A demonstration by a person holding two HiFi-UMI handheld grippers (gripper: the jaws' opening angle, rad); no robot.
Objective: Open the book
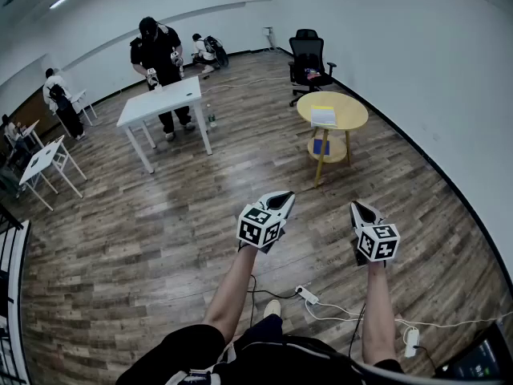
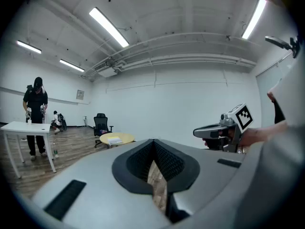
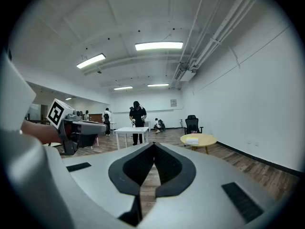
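The book [image 1: 323, 116] is pale, lies closed and flat on a round yellow table [image 1: 350, 115], well ahead of me across the wooden floor. My left gripper [image 1: 282, 198] and right gripper [image 1: 357, 208] are held out side by side in mid-air, far short of the table, both shut with nothing between the jaws. In the left gripper view the jaws meet at the tips of the left gripper [image 2: 153, 140], and the book [image 2: 114, 139] is small and distant. In the right gripper view the right gripper [image 3: 153, 145] is shut too, with the book [image 3: 192, 140] on the table to the right.
A black office chair [image 1: 309, 58] stands behind the yellow table, whose lower shelf holds a blue item [image 1: 321, 147]. A person [image 1: 158, 50] works at a white table [image 1: 160, 101] to the left. A power strip [image 1: 307, 295] and cables lie by my feet.
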